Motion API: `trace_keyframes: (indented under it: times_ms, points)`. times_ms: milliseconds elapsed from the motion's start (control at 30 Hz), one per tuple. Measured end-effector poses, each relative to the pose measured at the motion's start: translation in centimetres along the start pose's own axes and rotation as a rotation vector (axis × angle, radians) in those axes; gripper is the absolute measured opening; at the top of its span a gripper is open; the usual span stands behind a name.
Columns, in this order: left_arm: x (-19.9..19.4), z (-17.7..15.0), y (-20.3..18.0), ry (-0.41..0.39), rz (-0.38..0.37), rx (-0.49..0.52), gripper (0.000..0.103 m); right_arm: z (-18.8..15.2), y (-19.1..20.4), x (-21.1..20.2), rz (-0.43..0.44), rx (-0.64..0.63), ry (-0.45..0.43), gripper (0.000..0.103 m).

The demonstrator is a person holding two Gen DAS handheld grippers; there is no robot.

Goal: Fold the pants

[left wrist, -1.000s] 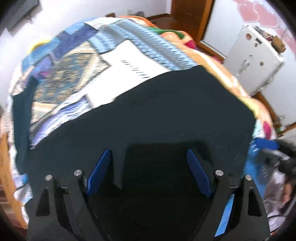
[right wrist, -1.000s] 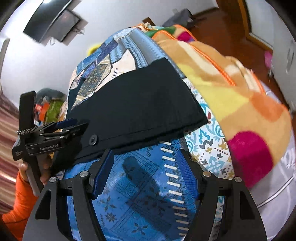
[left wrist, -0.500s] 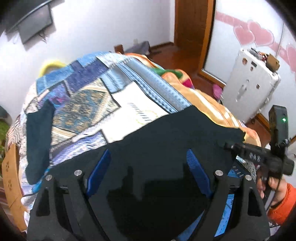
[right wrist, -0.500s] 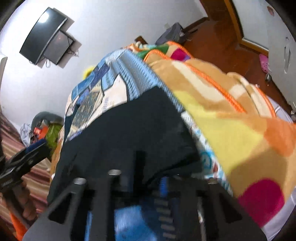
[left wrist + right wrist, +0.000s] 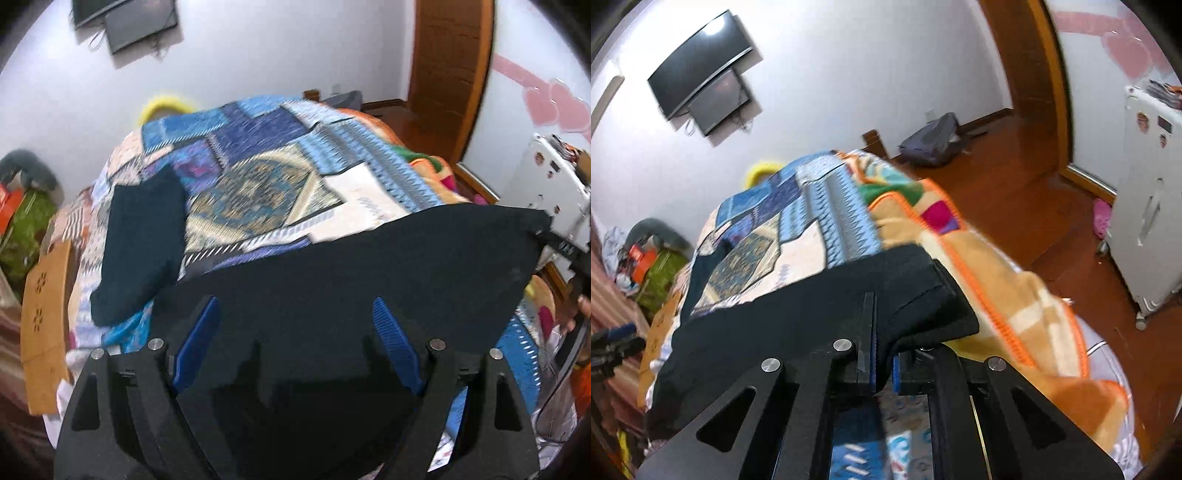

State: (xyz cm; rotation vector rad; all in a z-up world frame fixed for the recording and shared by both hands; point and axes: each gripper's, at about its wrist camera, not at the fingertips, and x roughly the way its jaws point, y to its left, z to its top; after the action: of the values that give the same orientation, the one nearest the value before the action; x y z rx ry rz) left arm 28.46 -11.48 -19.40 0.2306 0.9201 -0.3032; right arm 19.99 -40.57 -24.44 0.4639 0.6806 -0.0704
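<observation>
Both hands have risen since the earlier pictures, so more wall and floor show now and the near edge of the pants [image 5: 369,266] has come up off the patchwork quilt [image 5: 258,184]. The right gripper [image 5: 882,369] has just been closing, from spread over bare quilt to pressed together, and its blue pads now pinch the right near corner of the dark cloth, which bunches just ahead of its tips beside the orange blanket [image 5: 1015,295]. The left gripper [image 5: 295,332] has its jaws spread wide, the cloth lying between and under the blue fingers [image 5: 195,339]; whether they press on it I cannot tell, though the edge seems to ride up with them. From either claw the pants run forward and away across the bed, their long axis along the line each claw points, with the far end lying flat ahead and to the left of the left claw. That, I judge, is what the next move turns on: the lifted near edge must travel forward over the cloth toward that far end, both corners level, each hand nearest its own corner.
</observation>
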Motion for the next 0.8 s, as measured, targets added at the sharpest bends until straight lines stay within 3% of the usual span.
trace_keyframes:
  times_ms: [233,500,667,800]
  points:
    - [0.9,-3.0,3.8,0.058,0.044,-0.076,0.085,2.4,3.9,-2.2,0.041,-0.139,-0.050,0.005]
    - [-2.3,-4.4,8.1,-0.012,0.040,-0.218,0.085,4.1,14.4,-3.6,0.248,-0.330,-0.081,0.005]
    - [-4.4,-5.7,10.6,-0.047,0.066,-0.273,0.085,2.0,21.9,-2.4,0.413,-0.447,-0.030,0.005]
    - [-5.7,-7.2,12.4,-0.060,0.081,-0.322,0.085,-2.8,26.8,0.7,0.515,-0.517,0.111,0.005]
